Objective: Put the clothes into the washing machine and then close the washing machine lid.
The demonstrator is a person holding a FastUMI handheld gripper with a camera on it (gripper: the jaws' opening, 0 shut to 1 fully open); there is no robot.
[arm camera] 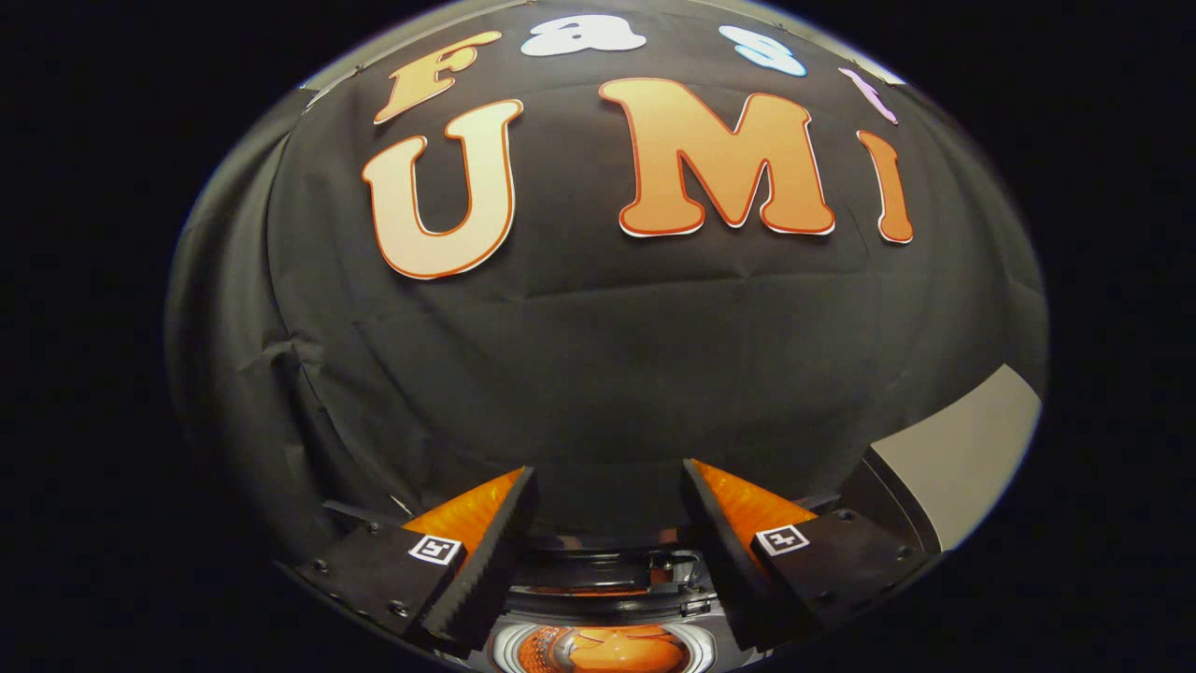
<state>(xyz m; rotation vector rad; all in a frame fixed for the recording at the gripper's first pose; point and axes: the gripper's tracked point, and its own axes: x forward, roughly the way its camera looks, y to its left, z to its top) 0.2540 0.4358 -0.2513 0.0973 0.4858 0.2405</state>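
My gripper (609,469) is open, its two black-padded orange fingers (486,542) spread wide with nothing between them. It points at the black cloth wall. Low between the fingers, close under them, I see the round pale rim of the washing machine's drum (509,645). Orange cloth (598,651) lies inside the drum. Just above the opening runs a dark curved band with a clear part, (607,594), which looks like the machine's lid or top edge; I cannot tell how the lid stands.
The black cloth wall (598,374) stands straight ahead. To the right of the right finger a pale grey flat surface (972,449) with a dark edge slopes up.
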